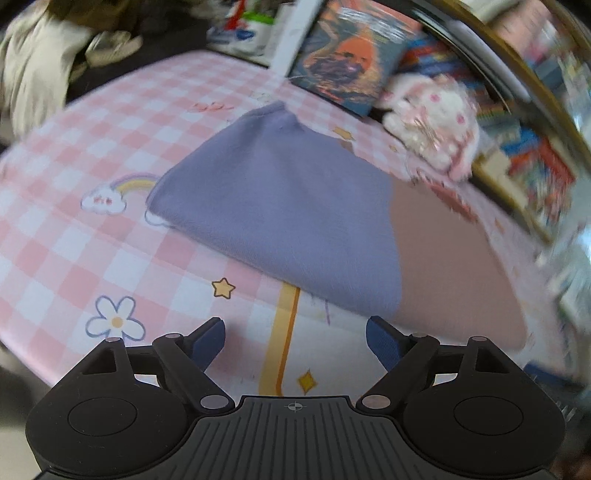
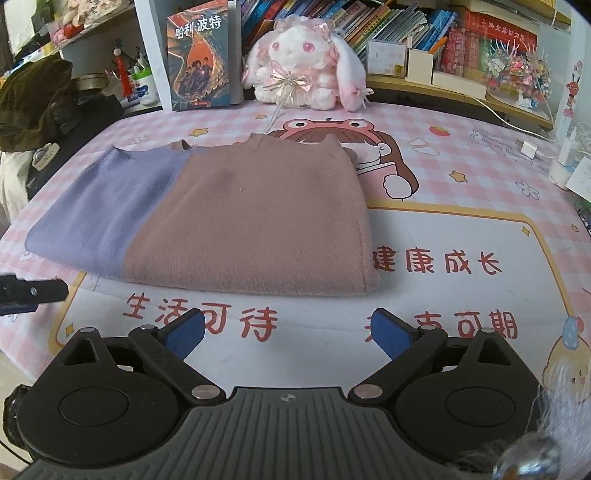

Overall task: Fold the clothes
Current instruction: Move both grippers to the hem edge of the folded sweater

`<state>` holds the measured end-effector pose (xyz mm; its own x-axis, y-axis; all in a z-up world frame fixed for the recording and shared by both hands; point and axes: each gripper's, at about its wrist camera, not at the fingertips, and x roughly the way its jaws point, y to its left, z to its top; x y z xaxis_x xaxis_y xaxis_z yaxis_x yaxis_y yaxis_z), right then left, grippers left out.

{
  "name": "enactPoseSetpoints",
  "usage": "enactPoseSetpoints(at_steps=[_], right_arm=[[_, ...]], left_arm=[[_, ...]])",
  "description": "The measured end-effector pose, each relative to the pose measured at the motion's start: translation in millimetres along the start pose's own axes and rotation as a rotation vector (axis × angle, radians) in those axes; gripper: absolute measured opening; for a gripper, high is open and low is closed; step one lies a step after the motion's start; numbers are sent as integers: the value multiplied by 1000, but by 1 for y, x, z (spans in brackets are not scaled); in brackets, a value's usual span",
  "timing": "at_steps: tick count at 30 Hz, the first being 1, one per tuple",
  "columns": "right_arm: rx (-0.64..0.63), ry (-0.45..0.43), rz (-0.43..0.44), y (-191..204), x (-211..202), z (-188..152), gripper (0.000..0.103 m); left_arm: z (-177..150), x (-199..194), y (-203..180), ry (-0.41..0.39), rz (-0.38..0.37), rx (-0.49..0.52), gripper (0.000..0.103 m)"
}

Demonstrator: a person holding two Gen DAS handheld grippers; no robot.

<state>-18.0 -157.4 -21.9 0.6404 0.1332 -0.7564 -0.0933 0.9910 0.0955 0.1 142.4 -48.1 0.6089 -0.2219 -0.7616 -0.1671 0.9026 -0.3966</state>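
A folded fuzzy sweater (image 2: 236, 218), purple on its left part and dusty pink on the right, lies flat on the pink checked mat (image 2: 461, 236). In the left wrist view the same sweater (image 1: 280, 206) fills the middle, purple side nearest. My left gripper (image 1: 295, 345) hovers open just short of the sweater's near edge, nothing between its blue pads. My right gripper (image 2: 288, 334) is open too, a little in front of the sweater's pink near edge, its jaws bare. A tip of the left gripper (image 2: 33, 291) shows at the left edge of the right wrist view.
A pink and white plush rabbit (image 2: 303, 70) and an upright book (image 2: 201, 59) stand behind the sweater. Shelves of books (image 2: 424, 33) run along the back. A white charger with cable (image 2: 530, 147) lies at the right. Dark clothing (image 2: 33, 99) is heaped at the left.
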Motion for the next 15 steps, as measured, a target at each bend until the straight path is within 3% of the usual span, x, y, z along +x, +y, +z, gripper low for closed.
enactPoseSetpoints(at_steps=[15], right_arm=[[57,-54,-90,-1,1,23,97]], left_arm=[[39,32,86,-72,-227,-654,83]])
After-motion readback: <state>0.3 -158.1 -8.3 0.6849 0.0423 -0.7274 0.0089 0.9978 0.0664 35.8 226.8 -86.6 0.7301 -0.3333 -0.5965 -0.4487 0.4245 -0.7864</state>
